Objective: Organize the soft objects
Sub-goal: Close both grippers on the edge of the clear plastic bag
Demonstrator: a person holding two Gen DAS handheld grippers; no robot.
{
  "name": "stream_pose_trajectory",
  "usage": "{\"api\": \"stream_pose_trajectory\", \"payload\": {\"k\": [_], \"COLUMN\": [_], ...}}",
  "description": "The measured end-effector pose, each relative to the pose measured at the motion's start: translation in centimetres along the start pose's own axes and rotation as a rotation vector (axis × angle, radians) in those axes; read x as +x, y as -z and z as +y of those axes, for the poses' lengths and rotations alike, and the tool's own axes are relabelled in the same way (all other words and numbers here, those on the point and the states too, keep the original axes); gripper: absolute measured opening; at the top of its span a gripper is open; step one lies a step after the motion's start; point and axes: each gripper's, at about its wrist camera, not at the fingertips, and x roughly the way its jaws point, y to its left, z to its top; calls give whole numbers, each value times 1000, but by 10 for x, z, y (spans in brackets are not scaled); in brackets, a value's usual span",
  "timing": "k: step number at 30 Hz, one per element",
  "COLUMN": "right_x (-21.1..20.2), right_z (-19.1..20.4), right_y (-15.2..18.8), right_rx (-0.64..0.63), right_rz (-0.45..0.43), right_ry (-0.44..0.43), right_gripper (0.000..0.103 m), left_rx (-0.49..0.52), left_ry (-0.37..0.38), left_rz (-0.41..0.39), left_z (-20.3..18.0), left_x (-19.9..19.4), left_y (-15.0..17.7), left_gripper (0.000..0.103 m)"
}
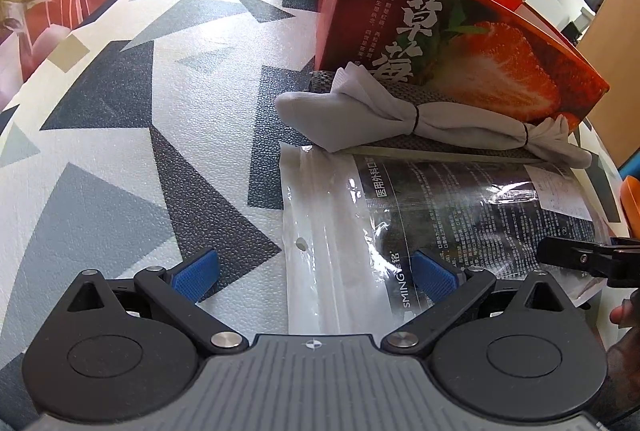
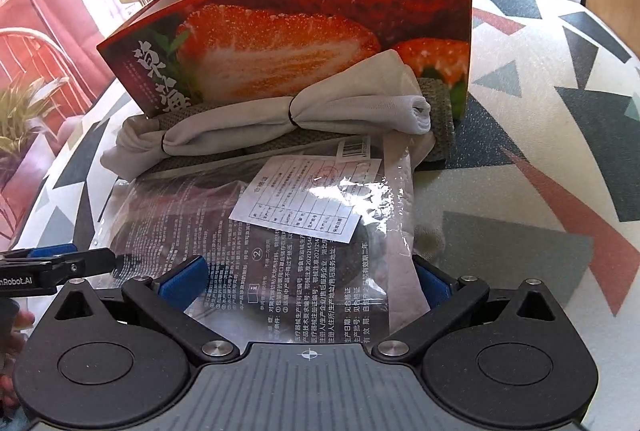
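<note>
Your left claw is spread wide and holds nothing, low over the desk; its right finger sits over the near left part of the plastic bag. Your right claw is also spread wide, straddling the bag's near end. Just beyond the bag, a tied white cloth lies on a grey mat against the strawberry box.

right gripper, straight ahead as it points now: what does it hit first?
Most likely the plastic bag: it already lies between the open right gripper fingers. Beyond it sit the tied white cloth and the strawberry box. Depth is unclear.
</note>
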Motion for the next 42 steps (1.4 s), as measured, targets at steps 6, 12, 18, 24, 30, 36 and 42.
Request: {"api": "stream_pose_trajectory", "payload": {"k": [6,12,18,24,30,36,42], "right_x": [0,-21,-23,-5,4,13,13], "right_z": [0,-7,-9,-6,-4,-6,3], "right_y": [-6,-13,-32,-44,-52,-58,-56], "right_rx": [20,-7,-60,-84,-125,-112,-130], "right_rz": [26,-16,-13,17,46,68,84], "right_ry": [15,80,58,45,20,-4,-29], "right_gripper": [103,100,92,80,81,82,82], "left_rx": [37,30,17,-50,-37,-14,18], "left_ry": [-4,6,26,104,128,135,176], "left_rz": [9,15,29,58,92,104,101], "left_z": [-2,1,5,26,30,21,7], "left_x": [1,1,1,1,8,21,22], "left_y": [-1,-2,-6,-24,-37,-51,-49], "left_gripper": [103,103,103,80,80,88,85]}}
